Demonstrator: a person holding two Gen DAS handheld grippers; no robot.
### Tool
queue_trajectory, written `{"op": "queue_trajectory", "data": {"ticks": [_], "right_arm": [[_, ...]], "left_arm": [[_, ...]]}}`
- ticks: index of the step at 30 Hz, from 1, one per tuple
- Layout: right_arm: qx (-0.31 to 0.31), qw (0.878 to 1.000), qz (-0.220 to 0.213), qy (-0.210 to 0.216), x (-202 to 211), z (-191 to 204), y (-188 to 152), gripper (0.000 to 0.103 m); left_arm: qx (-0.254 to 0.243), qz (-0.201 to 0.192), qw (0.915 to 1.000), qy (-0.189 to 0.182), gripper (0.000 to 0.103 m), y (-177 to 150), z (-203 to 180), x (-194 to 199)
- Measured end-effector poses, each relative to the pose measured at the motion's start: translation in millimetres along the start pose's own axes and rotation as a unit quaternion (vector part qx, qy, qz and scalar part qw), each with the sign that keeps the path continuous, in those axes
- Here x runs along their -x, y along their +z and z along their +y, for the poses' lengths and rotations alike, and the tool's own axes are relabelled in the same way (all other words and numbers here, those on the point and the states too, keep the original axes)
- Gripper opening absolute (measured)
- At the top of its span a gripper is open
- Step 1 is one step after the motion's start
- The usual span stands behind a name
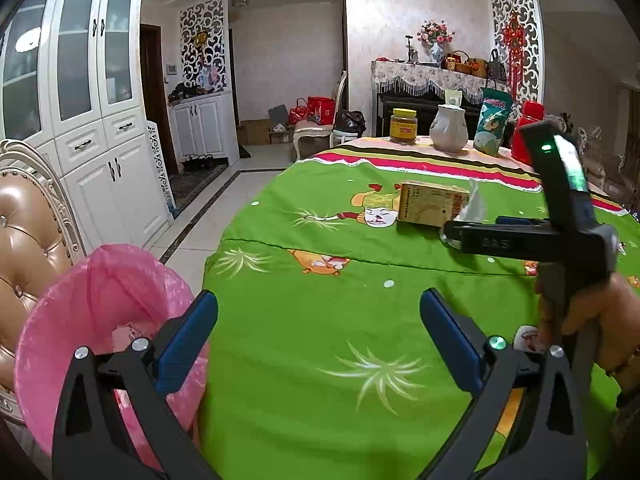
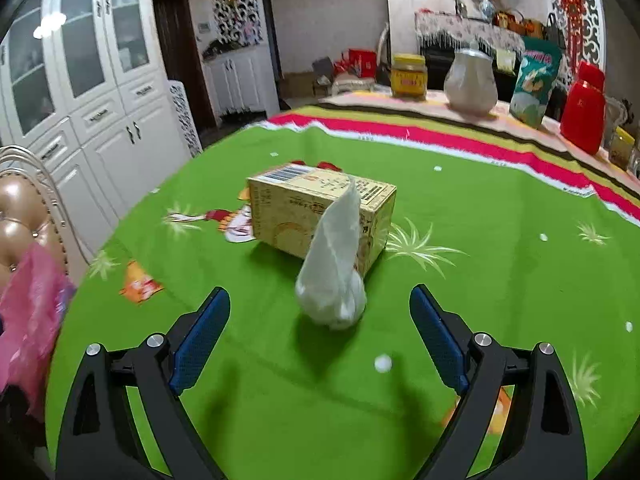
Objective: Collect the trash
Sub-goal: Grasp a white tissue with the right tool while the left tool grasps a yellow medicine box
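A crumpled white tissue (image 2: pixel 331 276) stands on the green tablecloth (image 2: pixel 280 380), leaning against a yellow cardboard box (image 2: pixel 292 204). My right gripper (image 2: pixel 320 312) is open just short of the tissue, a blue pad on either side, neither touching it. In the left wrist view the same tissue (image 1: pixel 476 200) and box (image 1: pixel 428 204) lie mid-table, with the right gripper (image 1: pixel 452 232), held in a hand (image 1: pixel 592 308), reaching in from the right. My left gripper (image 1: pixel 320 332) is open and empty above the near tablecloth, beside a bin lined with a pink bag (image 1: pixel 92 312).
At the table's far end stand a yellow-lidded jar (image 1: pixel 404 126), a white jug (image 1: pixel 449 128), a snack bag (image 1: pixel 493 122) and a red flask (image 1: pixel 528 132). A padded chair (image 1: pixel 24 248) sits behind the bin. White cabinets (image 1: pixel 100 120) line the left wall.
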State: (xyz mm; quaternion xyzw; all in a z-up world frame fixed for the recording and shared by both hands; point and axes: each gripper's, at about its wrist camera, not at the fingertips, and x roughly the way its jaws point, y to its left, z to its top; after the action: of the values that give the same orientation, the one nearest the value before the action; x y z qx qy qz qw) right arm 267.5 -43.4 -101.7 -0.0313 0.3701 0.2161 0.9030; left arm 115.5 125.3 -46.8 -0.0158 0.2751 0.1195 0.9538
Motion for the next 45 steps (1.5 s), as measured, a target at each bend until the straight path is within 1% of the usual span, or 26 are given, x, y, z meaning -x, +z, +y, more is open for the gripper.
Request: {"op": "queue_trajectory", "data": {"ticks": [1,3,4,5,6,7,8,11,14,18,20,24,26,28,30,31,33,34,36,39,40,42,45], "right_arm": [[-0.004,1.0,0.01,0.001,-7.0,-1.4,2.4,0.085],[-0.017,0.999,0.031,0.004,-21.1,-6.1,7.4,0.081],[-0.019,0.999,0.036,0.005,-23.9,-6.4,8.4,0.072],[-0.018,0.999,0.048,0.003,-28.0,-7.8,8.4,0.057],[-0.016,0.998,0.058,-0.001,-29.5,-8.5,7.4,0.049],[-0.015,0.998,0.061,0.006,-27.0,-10.6,3.3,0.038],[-0.015,0.998,0.055,0.014,-21.3,-11.7,-0.7,0.034],[-0.014,0.999,0.027,0.019,5.5,-22.1,-10.3,0.032],[-0.027,0.999,0.007,0.024,39.3,-43.6,-22.6,0.032],[-0.032,0.999,-0.007,0.007,75.0,-70.5,-41.6,0.032],[-0.031,0.999,-0.015,-0.009,90.9,-84.9,-53.4,0.032],[-0.035,0.998,-0.034,-0.033,109.5,-112.9,-72.1,0.032],[-0.055,0.997,-0.04,-0.037,112.3,-130.5,-79.5,0.032],[-0.074,0.996,-0.046,-0.034,113.9,-143.3,-77.3,0.032],[-0.064,0.995,-0.063,-0.05,117.7,-149.2,-73.5,0.032],[-0.071,0.994,-0.07,-0.05,118.2,-155.4,-72.8,0.032],[-0.102,0.992,-0.066,-0.036,114.5,-169.9,-73.8,0.032],[-0.125,0.989,-0.067,-0.03,114.2,-179.9,-75.0,0.032],[-0.15,0.986,-0.071,-0.031,114.8,-194.5,-75.9,0.032],[-0.165,0.983,-0.074,-0.042,115.8,-208.4,-74.9,0.032],[-0.172,0.981,-0.076,-0.045,116.7,-214.2,-75.4,0.032],[-0.189,0.978,-0.076,-0.039,116.0,-223.6,-77.1,0.032],[-0.212,0.974,-0.072,-0.028,112.3,-233.3,-78.6,0.032]], "left_arm": [[0.0,0.0,1.0,0.002,0.098,2.1,-0.2,-3.0],[-0.001,0.003,1.0,0.006,0.098,6.1,-1.2,-9.6],[-0.001,0.005,1.0,0.006,0.098,7.3,-0.7,-10.6],[-0.001,0.008,0.9999,0.007,0.098,8.0,-1.4,-13.0],[0.0,0.014,0.9999,0.006,0.098,9.1,-3.7,-17.7],[0.001,0.017,0.9998,0.003,0.098,10.7,-4.8,-20.1],[0.001,0.02,0.9998,0.0,0.098,12.0,-7.1,-23.3],[0.0,0.031,0.9995,-0.006,0.098,17.0,-18.3,-35.9],[0.002,0.046,0.9988,-0.018,0.098,24.4,-33.7,-50.8],[0.02,0.063,0.9974,-0.029,0.098,36.2,-64.0,-72.5],[0.027,0.067,0.9969,-0.031,0.098,40.5,-78.2,-80.6],[0.046,0.069,0.9964,-0.02,0.098,51.7,-113.7,-95.9],[0.063,0.071,0.9955,-0.01,0.098,56.3,-127.0,-103.4],[0.089,0.069,0.9936,0.008,0.098,60.5,-140.3,-112.3],[0.113,0.067,0.991,0.027,0.098,64.0,-150.8,-120.4],[0.129,0.068,0.9885,0.04,0.098,66.2,-157.8,-127.2],[0.152,0.069,0.9843,0.057,0.098,69.2,-166.4,-135.5],[0.167,0.072,0.9808,0.072,0.098,72.4,-173.6,-143.7],[0.184,0.074,0.9753,0.096,0.098,77.9,-181.8,-155.2],[0.204,0.078,0.9663,0.137,0.098,86.6,-192.9,-170.4],[0.207,0.081,0.9643,0.145,0.098,88.5,-194.8,-173.2],[0.214,0.085,0.959,0.166,0.098,96.5,-200.9,-181.2],[0.228,0.1,0.9472,0.203,0.098,111.7,-209.2,-198.6]]}}
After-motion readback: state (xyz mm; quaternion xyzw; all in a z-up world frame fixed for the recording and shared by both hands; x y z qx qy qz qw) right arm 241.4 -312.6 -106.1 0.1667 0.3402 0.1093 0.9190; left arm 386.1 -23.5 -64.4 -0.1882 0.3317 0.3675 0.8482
